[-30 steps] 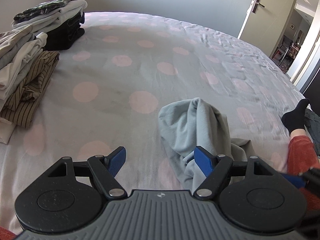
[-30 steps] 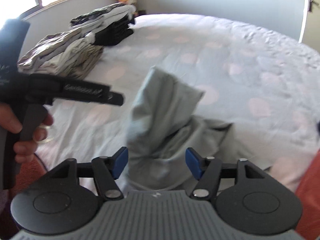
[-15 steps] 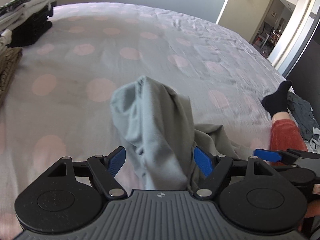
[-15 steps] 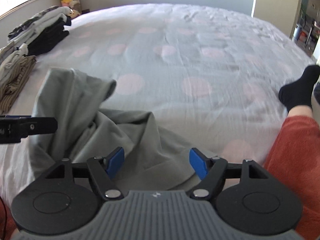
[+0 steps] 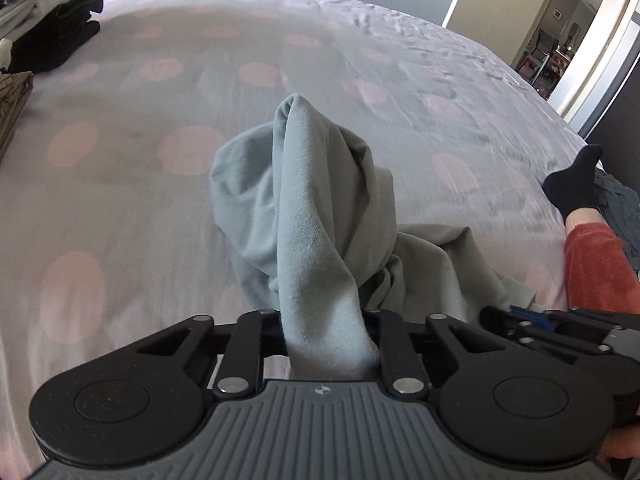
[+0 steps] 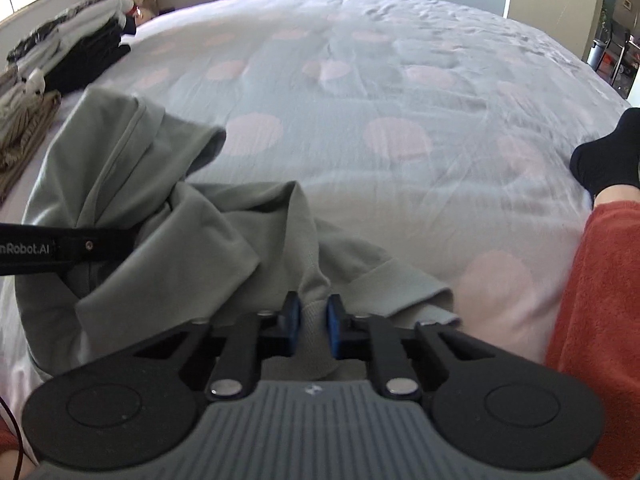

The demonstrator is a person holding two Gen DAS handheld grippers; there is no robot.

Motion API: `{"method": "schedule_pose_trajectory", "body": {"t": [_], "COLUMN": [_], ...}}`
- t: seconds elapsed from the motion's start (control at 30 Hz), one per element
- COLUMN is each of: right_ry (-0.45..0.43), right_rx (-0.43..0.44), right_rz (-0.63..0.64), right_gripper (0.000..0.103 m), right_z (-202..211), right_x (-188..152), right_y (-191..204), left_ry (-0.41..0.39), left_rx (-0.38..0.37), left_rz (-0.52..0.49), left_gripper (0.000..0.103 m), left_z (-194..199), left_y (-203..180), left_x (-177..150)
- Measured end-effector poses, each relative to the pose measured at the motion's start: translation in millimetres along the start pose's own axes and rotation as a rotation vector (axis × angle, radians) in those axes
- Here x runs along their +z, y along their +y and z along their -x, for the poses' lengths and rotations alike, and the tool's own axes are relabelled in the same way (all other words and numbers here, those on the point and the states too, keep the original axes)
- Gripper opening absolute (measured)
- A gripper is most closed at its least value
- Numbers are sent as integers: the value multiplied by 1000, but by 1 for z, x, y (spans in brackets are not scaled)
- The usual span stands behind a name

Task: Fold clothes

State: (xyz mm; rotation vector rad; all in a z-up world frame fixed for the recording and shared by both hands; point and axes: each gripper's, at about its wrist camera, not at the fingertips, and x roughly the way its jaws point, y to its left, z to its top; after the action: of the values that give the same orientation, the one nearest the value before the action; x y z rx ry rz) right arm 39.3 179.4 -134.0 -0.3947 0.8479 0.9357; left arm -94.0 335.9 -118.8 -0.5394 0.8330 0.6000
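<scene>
A crumpled grey garment point(image 5: 304, 200) lies on the polka-dot bed near the front edge; it also shows in the right wrist view point(image 6: 168, 216). My left gripper point(image 5: 326, 332) is shut on a bunched fold of the garment, which fills the space between its jaws and hides the pads. My right gripper point(image 6: 313, 320) is shut on a ribbed hem edge of the same garment, with its blue pads point(image 6: 293, 316) pressed on the cloth. The left gripper's side point(image 6: 60, 246) crosses the left of the right wrist view.
Stacks of folded clothes point(image 5: 44, 20) sit at the bed's far left, also in the right wrist view point(image 6: 60, 52). A person's leg in red trousers point(image 6: 600, 280) and a black sock point(image 5: 576, 184) rest at the right. An open door point(image 5: 560, 20) is behind.
Both grippers were open half a second ago and have closed on the grey garment. The left gripper moved in over the bunched fold; the right moved down to the hem.
</scene>
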Motion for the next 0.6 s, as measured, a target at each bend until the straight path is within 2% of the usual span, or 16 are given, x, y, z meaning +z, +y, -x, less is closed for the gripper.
{"method": "schedule_pose_trajectory", "body": {"t": [0.23, 0.43, 0.53, 0.6], "right_ry": [-197, -381, -457, -482], "right_rx": [-48, -93, -124, -143], "right_rz": [11, -30, -53, -67], "right_gripper": [8, 8, 8, 8], "right_z": [47, 90, 107, 114], "right_x": [23, 44, 48, 49], "right_y": [3, -5, -9, -14], "left_ry": [-139, -321, -371, -398], "left_rx": [112, 275, 343, 419], "left_rz": [35, 108, 167, 194], "left_gripper": [15, 15, 15, 15], "left_z": [43, 96, 116, 125], "left_y": [27, 61, 84, 99], "left_x": [14, 34, 40, 43]}}
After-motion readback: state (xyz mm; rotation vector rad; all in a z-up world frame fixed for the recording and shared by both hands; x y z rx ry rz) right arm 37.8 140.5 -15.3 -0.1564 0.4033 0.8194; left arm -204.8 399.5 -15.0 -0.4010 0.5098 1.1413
